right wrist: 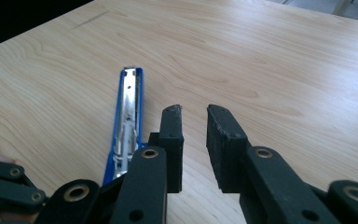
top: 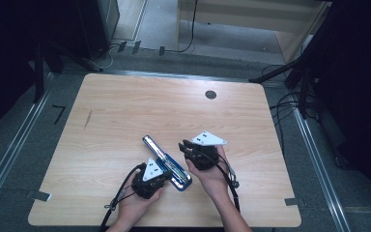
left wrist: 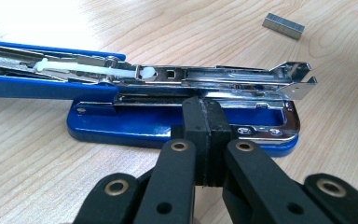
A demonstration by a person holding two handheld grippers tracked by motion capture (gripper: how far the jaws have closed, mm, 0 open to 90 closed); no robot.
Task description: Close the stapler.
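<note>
**Stapler open on surface, left closed at base, right parted and empty**

High view: blue stapler (top: 166, 162) lies diagonally on the near middle of the wooden surface (top: 125, 111), between both hands. Left hand-held gripper (top: 158, 178) sits at its near end; right hand-held gripper (top: 183, 146) is just beside it, to the right.

Left gripper view adds detail: stapler hinged open, chrome magazine exposed, jaws fully closed with tips against the base edge. A strip of staples (left wrist: 283, 25) lies apart, beyond it.

Right gripper view: jaws slightly parted, nothing between them, stapler to their left.

Surface: light woodgrain, round grommet hole (top: 210, 94) at the far side. Room: grey floor, cables, dark stands.
</note>
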